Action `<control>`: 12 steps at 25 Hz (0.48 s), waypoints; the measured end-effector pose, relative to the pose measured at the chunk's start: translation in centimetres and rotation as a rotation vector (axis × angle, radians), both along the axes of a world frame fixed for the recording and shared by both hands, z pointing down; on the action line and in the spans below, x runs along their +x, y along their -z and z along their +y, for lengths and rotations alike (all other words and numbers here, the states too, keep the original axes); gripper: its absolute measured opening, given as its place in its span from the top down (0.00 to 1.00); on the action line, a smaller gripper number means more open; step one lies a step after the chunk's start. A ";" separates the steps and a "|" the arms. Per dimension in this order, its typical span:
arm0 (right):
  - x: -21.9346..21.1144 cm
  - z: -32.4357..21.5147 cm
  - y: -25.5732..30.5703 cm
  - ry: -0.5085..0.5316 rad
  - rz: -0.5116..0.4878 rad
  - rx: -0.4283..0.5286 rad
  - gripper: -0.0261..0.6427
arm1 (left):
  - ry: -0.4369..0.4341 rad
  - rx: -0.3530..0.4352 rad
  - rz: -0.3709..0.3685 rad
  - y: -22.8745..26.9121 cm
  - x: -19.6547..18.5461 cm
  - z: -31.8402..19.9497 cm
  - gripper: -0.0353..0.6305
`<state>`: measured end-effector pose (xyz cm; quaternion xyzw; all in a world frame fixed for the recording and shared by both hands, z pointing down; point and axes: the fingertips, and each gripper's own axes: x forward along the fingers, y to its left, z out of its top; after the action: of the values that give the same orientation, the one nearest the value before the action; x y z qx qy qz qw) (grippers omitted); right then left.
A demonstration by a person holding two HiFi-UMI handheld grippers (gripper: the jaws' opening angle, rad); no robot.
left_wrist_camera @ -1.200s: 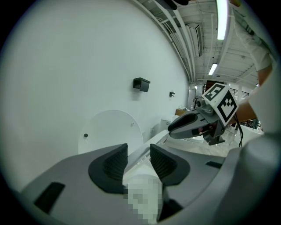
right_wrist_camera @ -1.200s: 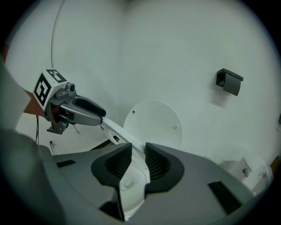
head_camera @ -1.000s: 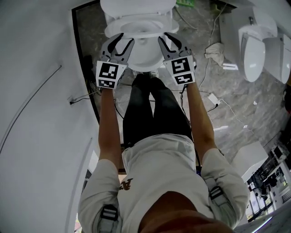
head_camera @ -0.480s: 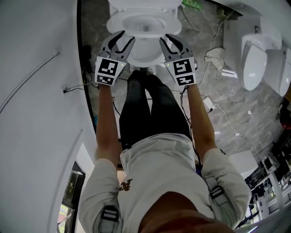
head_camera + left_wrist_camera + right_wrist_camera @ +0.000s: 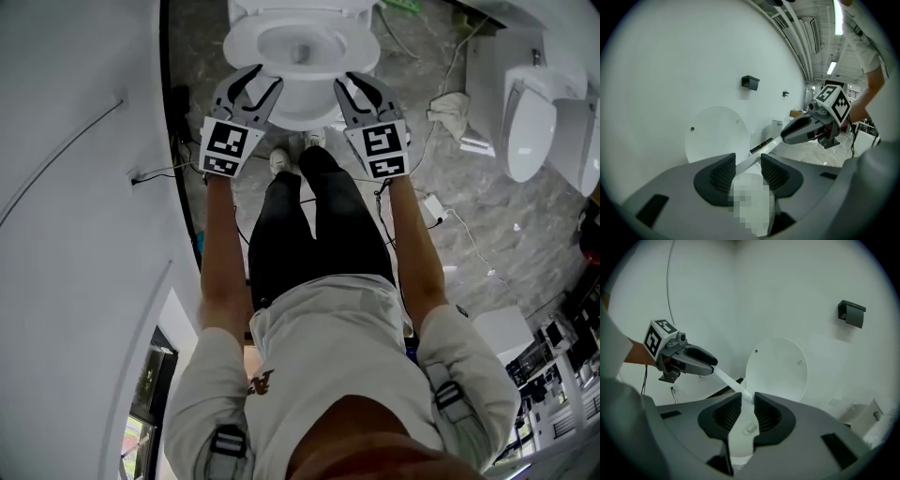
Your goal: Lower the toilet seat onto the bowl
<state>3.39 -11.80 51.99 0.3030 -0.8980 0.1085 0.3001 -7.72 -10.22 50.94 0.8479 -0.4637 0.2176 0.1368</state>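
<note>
1. The left gripper (image 5: 264, 79) is clamped on the left front edge of the toilet seat (image 5: 300, 101). Its ribbed pads (image 5: 723, 172) stand narrow, with the thin white rim running up between them
2. The right gripper (image 5: 354, 81) mirrors it on the right front edge. Its jaws have just been closing a touch and now stand narrow, gripping the seat's rim between the pads
3. The seat hangs between the two claws, held at both front corners, with its hinge end on the far side from the person
4. From the head view the seat's ring lines up over the bowl (image 5: 302, 47). I can't tell from here whether it rests on the bowl's rim
5. Behind the seat, the round white lid (image 5: 778, 366) stands upright against the white wall
6. Each gripper view catches the other claw across the rim, marker cube (image 5: 230, 150) and all, with the seat's front edge stretching from one to the other
7. The person stands square to the toilet, both arms out straight, with the shoes (image 5: 281, 161) just short of its foot
8. On the wall above the lid sits a small black bracket (image 5: 851, 313)
9. Off to the right, a crumpled cloth (image 5: 450, 106) and a white cable (image 5: 469, 225) lie on the grey marbled floor (image 5: 487, 187), near another white fixture (image 5: 527, 112)
</note>
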 end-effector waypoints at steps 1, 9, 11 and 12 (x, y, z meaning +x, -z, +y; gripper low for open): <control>0.0 0.2 -0.1 -0.003 0.002 -0.003 0.81 | -0.003 -0.001 0.001 -0.1 0.0 0.2 0.71; 0.0 2.3 -1.5 -0.054 0.025 -0.026 0.81 | -0.007 -0.008 0.070 -1.2 -0.2 2.2 0.71; 0.0 2.7 -1.8 -0.071 0.027 -0.026 0.81 | -0.003 -0.006 0.086 -1.4 -0.4 2.6 0.71; -0.1 2.9 -2.0 -0.078 0.029 -0.027 0.81 | 0.000 -0.005 0.093 -1.5 -0.5 2.7 0.71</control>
<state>3.33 -8.93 53.94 0.3351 -0.8796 0.1278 0.3126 -8.18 -7.49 52.48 0.8567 -0.4565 0.1789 0.1604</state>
